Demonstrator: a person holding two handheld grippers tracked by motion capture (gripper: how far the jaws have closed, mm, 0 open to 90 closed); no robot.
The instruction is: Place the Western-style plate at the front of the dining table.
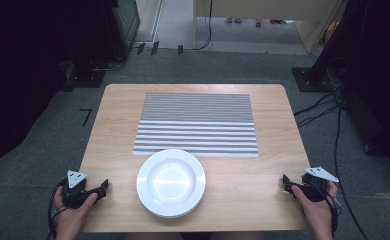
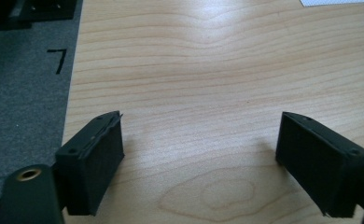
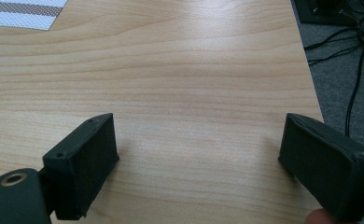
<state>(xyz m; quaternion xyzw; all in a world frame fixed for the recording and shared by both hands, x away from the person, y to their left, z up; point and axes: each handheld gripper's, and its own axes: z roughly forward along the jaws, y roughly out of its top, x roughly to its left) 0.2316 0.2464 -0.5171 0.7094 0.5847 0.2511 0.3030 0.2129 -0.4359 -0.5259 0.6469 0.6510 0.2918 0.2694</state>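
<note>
Plain wooden table [image 1: 263, 200] over grey carpet, and the white plate [image 1: 171, 183] sits near the front edge just below the striped placemat [image 1: 197, 124], probably staged for pickup, midway between the left gripper [image 1: 102, 187] and right gripper [image 1: 286, 181], both empty with jaws spread wide.

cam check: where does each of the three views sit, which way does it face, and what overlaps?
High view: above the near edge, facing forward and down on the table, white plate and striped mat; both hands, left gripper and right gripper.
Left gripper view: rides that gripper, faces bare wood; open jaws.
Right gripper view: same, right gripper; mat corner.
Shared: table, mat.
</note>
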